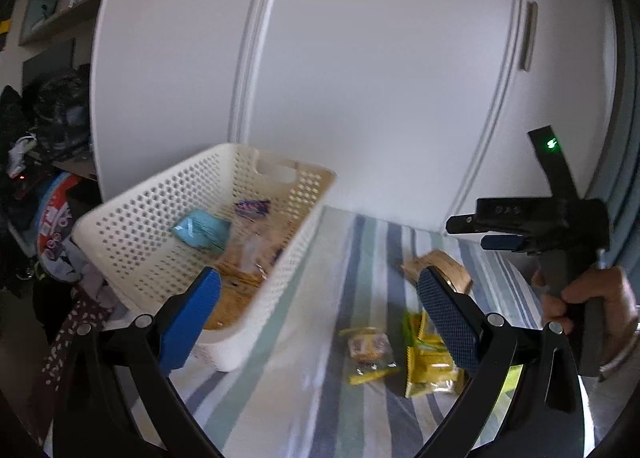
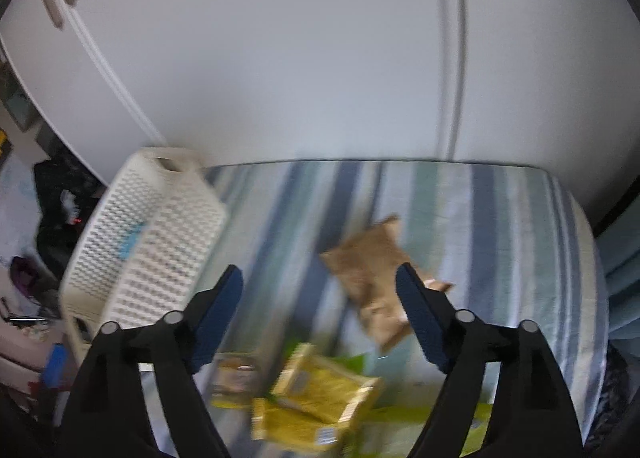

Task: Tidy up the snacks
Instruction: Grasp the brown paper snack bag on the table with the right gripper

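Observation:
A white perforated basket (image 1: 132, 234) (image 2: 156, 246) stands at the left of a striped bed and holds several snack packets, among them a light blue one (image 1: 202, 232). On the bedding lie a brown packet (image 1: 448, 270) (image 2: 372, 278), yellow packets (image 1: 426, 366) (image 2: 316, 398) and a small clear packet (image 1: 370, 350) (image 2: 236, 378). My left gripper (image 1: 320, 314) is open with nothing in it, beside the basket's near corner. My right gripper (image 2: 320, 314) (image 1: 496, 234) is open and hovers above the yellow and brown packets, gripped by a hand (image 1: 592, 298).
White wardrobe doors (image 1: 360, 70) rise directly behind the bed. Clothes and bags (image 1: 52, 186) are piled on the floor left of the basket. The striped bedding (image 2: 500, 218) ends at a rounded edge on the right.

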Demonstrator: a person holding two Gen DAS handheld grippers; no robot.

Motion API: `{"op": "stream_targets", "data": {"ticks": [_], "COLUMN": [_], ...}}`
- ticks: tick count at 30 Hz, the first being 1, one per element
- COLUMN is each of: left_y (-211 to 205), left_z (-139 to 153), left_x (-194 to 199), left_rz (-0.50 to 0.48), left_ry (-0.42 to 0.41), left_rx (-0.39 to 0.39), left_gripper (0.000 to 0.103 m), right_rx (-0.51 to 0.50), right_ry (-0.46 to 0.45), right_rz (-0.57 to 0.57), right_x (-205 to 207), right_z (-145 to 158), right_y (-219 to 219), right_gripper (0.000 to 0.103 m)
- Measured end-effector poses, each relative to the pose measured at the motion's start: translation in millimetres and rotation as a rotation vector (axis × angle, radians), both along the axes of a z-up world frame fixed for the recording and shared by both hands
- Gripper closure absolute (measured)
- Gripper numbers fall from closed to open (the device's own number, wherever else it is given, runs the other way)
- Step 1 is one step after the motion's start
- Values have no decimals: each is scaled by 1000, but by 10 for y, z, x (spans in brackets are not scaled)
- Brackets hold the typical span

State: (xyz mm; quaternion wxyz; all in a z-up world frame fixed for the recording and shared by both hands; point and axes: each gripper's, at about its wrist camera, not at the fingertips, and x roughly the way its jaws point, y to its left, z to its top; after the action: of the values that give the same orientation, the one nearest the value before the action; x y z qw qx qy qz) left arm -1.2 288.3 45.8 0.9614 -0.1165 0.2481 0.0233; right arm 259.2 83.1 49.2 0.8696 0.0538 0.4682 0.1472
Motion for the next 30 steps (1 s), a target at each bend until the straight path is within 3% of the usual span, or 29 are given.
{"op": "stream_targets", "data": {"ticks": [7,11,21,26,30], "left_y": [-132,-165,-237,-248,-264], "left_z": [-80,-114,-164,-183,-200], "left_x": [68,88,126,139,155], "left_rz": [-62,-76,-94,-94,-98], "left_ry": [42,57,82,89,93], "left_rx": [-4,-6,30,36,41], "left_gripper": [3,3,3,3,3], "right_rx": [-141,-189,-359,-323,-284], "right_ry": [12,35,105,127,136], "right_rz": [23,84,214,217,194], "right_x": [243,384,568,609,631], "right_z": [-374,-557,-1004,-1120,-1135], "right_y": [-64,-4,305,289,218], "right_gripper": [23,14,14,15,29]}}
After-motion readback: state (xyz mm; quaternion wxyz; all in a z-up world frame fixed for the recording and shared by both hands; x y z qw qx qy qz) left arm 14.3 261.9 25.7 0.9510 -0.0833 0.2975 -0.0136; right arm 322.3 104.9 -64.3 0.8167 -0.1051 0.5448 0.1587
